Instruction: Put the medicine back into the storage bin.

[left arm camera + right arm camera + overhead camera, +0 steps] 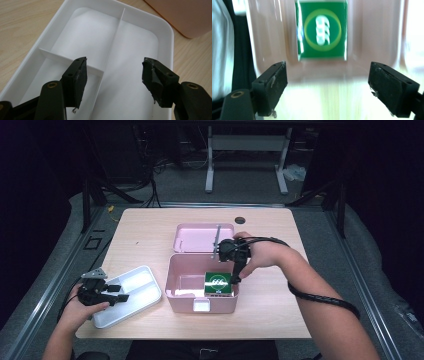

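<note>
Hovering over the pink box [200,290], the right gripper [235,279] pointed down at its right-hand end, jaws spread wide with nothing between them. In the right gripper view, blurred, the green box [322,30] sat dead ahead of the jaws, centred in the gap but well beyond the tips, not touched. It carried a white emblem inside a yellow-green ring. High view put the green box [218,284] inside the pink box, against the right wall, directly under the gripper tips. The hinged pink lid [204,237] lay open flat behind the gripper, on the far side of the box. The right hand [262,254] gripped the tool from above, cable trailing back along the forearm.

The left gripper [119,292] rested low over the white tray [150,295], well to the left of the pink box, held by the left hand [82,307]. Its jaws were also wide open and empty. In the left gripper view the white tray [165,27] lay right below and ahead of the tips; a long divider [113,37] ran away from the gripper between the jaws, a short cross divider [53,55] branched off to its left jaw side. The tray compartments were bare. A corner of the pink box [182,15] showed ahead and to the right of the jaws, on the wooden table [145,227].
</note>
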{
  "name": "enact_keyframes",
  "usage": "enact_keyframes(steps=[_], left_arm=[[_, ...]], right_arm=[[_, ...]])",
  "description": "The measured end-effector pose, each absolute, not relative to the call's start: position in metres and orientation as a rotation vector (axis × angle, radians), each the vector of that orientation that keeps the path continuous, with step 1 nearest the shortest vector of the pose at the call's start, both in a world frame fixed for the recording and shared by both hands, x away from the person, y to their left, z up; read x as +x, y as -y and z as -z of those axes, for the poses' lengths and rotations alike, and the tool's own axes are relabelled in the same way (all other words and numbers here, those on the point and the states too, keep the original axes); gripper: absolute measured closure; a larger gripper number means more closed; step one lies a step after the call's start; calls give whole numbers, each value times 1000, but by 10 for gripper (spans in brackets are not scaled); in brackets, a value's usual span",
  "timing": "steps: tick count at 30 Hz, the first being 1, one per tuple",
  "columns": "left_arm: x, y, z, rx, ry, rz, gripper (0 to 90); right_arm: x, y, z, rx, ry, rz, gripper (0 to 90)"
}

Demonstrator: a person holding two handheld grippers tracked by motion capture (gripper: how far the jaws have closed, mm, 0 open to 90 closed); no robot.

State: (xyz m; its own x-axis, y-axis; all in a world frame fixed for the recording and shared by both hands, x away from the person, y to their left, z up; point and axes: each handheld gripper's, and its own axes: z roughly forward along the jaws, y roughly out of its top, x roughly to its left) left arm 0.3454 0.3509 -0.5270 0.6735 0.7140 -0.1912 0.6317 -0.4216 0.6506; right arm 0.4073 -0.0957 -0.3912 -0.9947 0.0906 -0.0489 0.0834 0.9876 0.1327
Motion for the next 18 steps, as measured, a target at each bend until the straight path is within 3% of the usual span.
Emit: enact_keyframes(steps=[9,18], left_arm=[[346,-348,524,2155,-1043,-156,373],[346,-346,523,2169,-1038,-164,373]], right_arm=[[409,163,396,322,-3055,-151,198],[404,191,412,497,-2956,-341,222]])
